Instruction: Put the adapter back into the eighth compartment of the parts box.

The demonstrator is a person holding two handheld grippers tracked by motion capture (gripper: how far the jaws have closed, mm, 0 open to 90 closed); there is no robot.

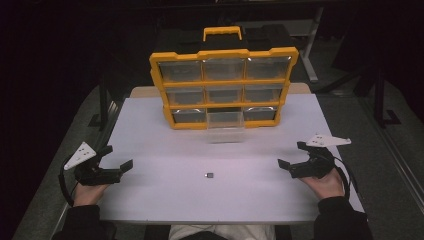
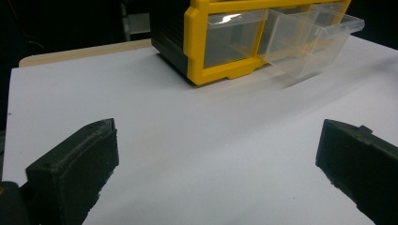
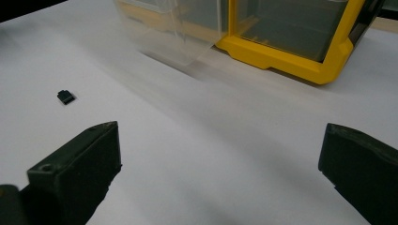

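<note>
A small black part [image 1: 209, 175] lies on the white table [image 1: 150, 200], near its front edge, midway between the left hand-held gripper [image 1: 119, 156] and right hand-held gripper [image 1: 291, 154]. Both stand wide apart, empty. Farther back, a yellow drawer organizer [image 1: 224, 87] has its bottom middle clear drawer [image 1: 225, 127] pulled out.

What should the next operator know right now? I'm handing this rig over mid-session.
Left hand-held gripper: open, nothing held, at the table's left edge.
Right hand-held gripper: open, nothing held, at the right edge.
Small dark part: lies loose on the white table, between both grippers.
Yellow organizer: stands at the far side; its bottom-middle clear drawer is pulled out.
Done: drawer opened.
Left, likely: pick up the part, drop it in the drawer, push it shut.
</note>
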